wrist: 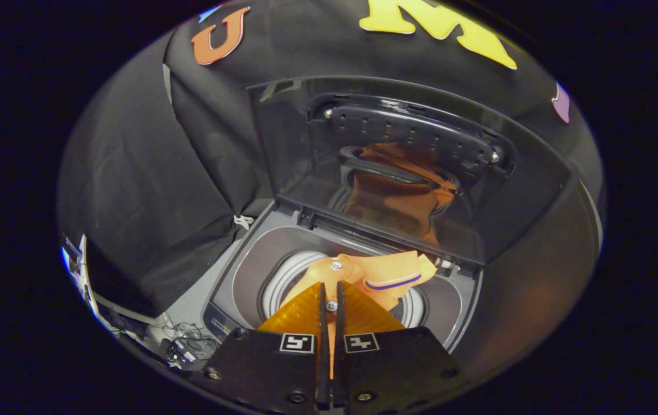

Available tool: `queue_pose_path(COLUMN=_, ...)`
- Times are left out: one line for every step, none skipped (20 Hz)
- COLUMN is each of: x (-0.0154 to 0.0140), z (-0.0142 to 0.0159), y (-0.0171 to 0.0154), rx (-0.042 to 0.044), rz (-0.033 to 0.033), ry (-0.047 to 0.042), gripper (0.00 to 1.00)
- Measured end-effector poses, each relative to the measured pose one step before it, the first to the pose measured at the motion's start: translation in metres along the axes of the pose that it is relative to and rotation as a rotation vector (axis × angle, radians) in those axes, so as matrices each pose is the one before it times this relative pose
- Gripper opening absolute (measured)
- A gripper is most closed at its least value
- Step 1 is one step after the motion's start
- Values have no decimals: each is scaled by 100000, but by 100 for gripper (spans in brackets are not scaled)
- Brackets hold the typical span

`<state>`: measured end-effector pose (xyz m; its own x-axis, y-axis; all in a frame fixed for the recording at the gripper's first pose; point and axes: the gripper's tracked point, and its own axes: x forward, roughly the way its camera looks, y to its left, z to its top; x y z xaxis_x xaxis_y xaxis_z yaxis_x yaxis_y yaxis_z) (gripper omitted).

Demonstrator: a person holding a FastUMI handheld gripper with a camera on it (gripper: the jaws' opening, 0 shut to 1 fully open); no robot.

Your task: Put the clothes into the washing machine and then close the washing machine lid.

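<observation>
The gripper [331,288] has its jaws clamped together on the orange garment [386,276], which hangs over the washing machine's [248,259] open drum, below the raised lid [409,167].

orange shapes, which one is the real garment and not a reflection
The orange garment pinched in the gripper over the drum; the darker one is mirrored in the raised lid.

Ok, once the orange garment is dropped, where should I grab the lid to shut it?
The gripper is shut on the orange garment over the drum. The lid stands upright, hinged along the washer's rear edge. Probably take its free top edge near the middle, coming from above and in front, and pull it forward and down.
</observation>
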<state>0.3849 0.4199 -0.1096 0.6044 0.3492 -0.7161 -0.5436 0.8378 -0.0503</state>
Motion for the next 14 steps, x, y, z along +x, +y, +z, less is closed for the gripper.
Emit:
queue_pose_path(x=-8, z=81, y=112, rx=-63, rz=-70, ry=-110, gripper=6)
queue_pose_path(x=52, z=-50, y=-13, rx=-255, rz=-81, ry=21, gripper=6)
queue_pose_path(x=-19, z=57, y=-22, rx=-263, rz=-37, ry=-11, gripper=6)
queue_pose_path(x=-58, z=-28, y=90, rx=-6, rz=-166, ry=-167, gripper=6)
queue_pose_path(x=-6, z=-24, y=-28, rx=272, rz=1, ry=71, gripper=6)
queue_pose_path(x=24, z=-3, y=-21, rx=287, rz=149, ry=118, gripper=6)
queue_pose_path(x=48, z=-36, y=-83, rx=255, rz=34, ry=298, gripper=6)
queue_pose_path(x=15, z=43, y=-13, rx=140, rz=83, ry=70, gripper=6)
queue_pose_path(x=-6, z=1, y=-82, rx=113, rz=-39, ry=-22, gripper=6)
queue_pose_path(x=25, z=136, y=-35, rx=100, rz=-103, ry=-86, gripper=6)
queue_pose_path(x=32, z=-84, y=92, rx=99, rz=23, ry=8, gripper=6)
queue_pose_path(x=114, z=13, y=-61, rx=34, rz=133, ry=303, gripper=6)
queue_pose_path(x=194, z=-130, y=-631, rx=-675, rz=-2629, ry=927, gripper=6)
queue_pose_path(x=330, z=-431, y=-274, rx=1973, rz=-1515, ry=1812, gripper=6)
